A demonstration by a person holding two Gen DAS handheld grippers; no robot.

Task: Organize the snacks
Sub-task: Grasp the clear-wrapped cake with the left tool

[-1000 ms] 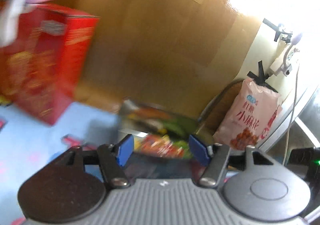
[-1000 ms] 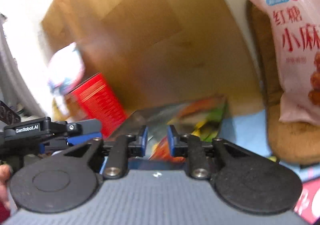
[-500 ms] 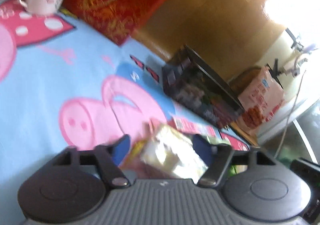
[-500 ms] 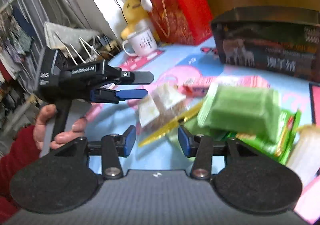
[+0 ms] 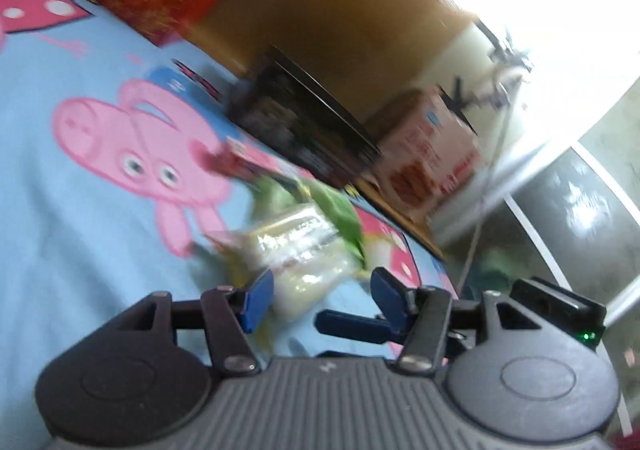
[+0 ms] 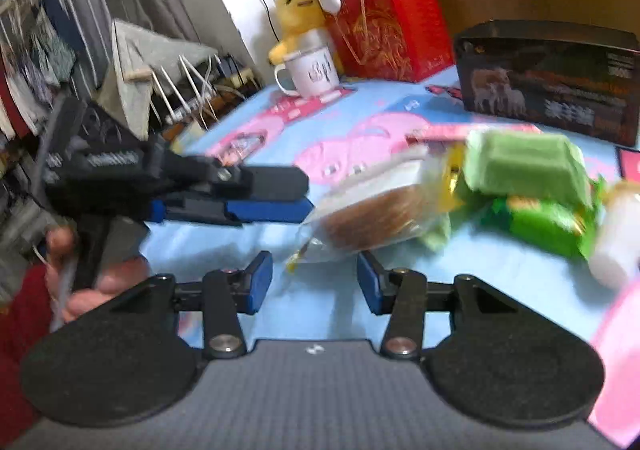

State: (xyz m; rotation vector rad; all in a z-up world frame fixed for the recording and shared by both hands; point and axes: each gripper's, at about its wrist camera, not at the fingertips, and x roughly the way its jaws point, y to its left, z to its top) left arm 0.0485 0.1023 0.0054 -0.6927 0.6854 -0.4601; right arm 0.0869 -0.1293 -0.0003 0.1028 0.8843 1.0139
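While my left hand-held gripper (image 5: 320, 296) is closing, nothing gripped, around the clear-wrapped cake (image 5: 298, 250) on the blue cartoon-print table (image 5: 60, 210), my right hand-held gripper (image 6: 315, 282) stands released just before the same pack, beside green snack packets (image 6: 524, 166).

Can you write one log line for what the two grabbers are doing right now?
left gripper: jaws closing, clear-wrapped pale snack pack between them, unpinched | right gripper: jaws open, nearing clear bag of brown cake | held: nothing
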